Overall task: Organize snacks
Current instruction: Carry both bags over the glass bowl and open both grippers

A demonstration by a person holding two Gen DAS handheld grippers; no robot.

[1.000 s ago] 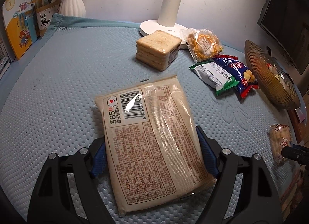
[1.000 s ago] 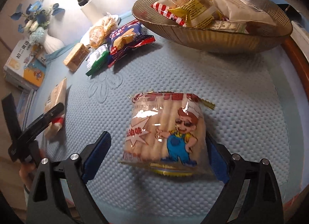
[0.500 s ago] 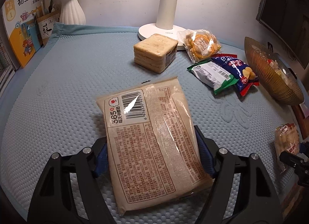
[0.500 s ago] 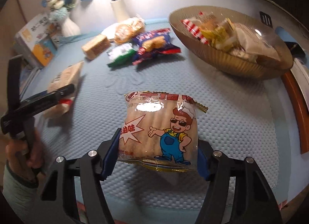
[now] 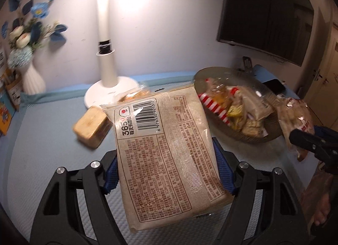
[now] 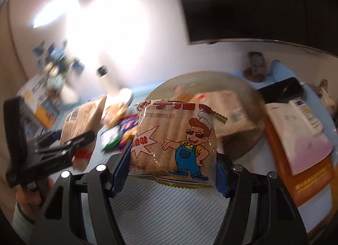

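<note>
On my left, my left gripper [image 5: 166, 173] clamps the flat bread packet [image 5: 166, 150] by its long edges, label up, so it rides level above the blue mat [image 5: 42, 150] toward the snack bowl [image 5: 251, 137]. On my right, my right gripper [image 6: 171, 173] pinches the cartoon biscuit bag [image 6: 175, 139] across its lower half; it stands upright between the pads, bowl just behind it.

Glossy plastic bread packet [image 5: 166, 150]; dimpled blue cloth mat [image 5: 42, 145]; ribbed glass bowl [image 5: 249, 139].
</note>
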